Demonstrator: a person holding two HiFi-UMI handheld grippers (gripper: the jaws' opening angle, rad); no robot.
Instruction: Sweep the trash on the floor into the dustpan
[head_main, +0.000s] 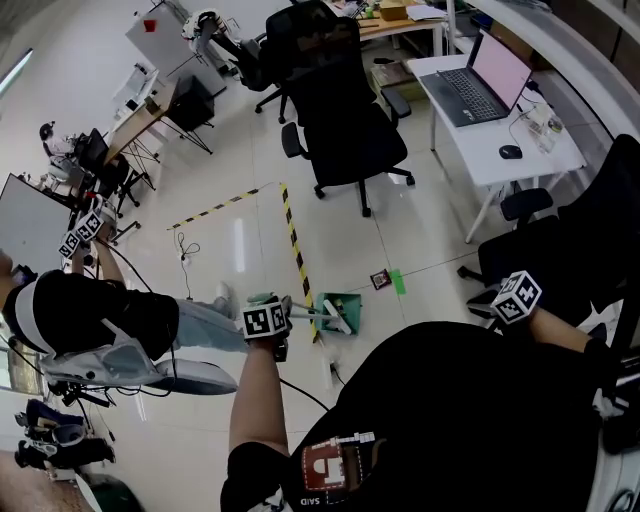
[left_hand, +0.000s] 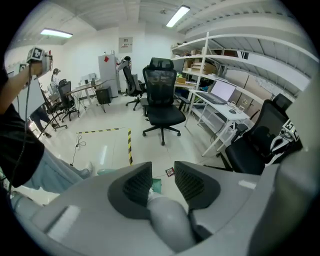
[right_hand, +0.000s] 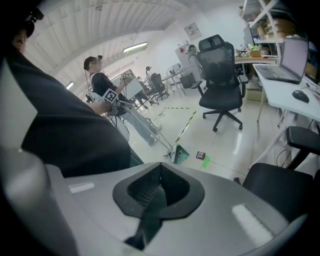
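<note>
Left claw (left_hand: 162, 171) clamping dustpan handle (left_hand: 167, 225), right claw (right_hand: 159, 169) clenched, trash (head_main: 380, 279) near dustpan (head_main: 341, 311), open floor (head_main: 340, 225) beyond

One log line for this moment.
left gripper: shut on dustpan handle | right gripper: shut on dark strip | dustpan: on floor | wrapper: outside dustpan

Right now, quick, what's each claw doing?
Left claw: closed on the grey dustpan handle.
Right claw: closed on a thin dark stick; what the stick belongs to cannot be told.
</note>
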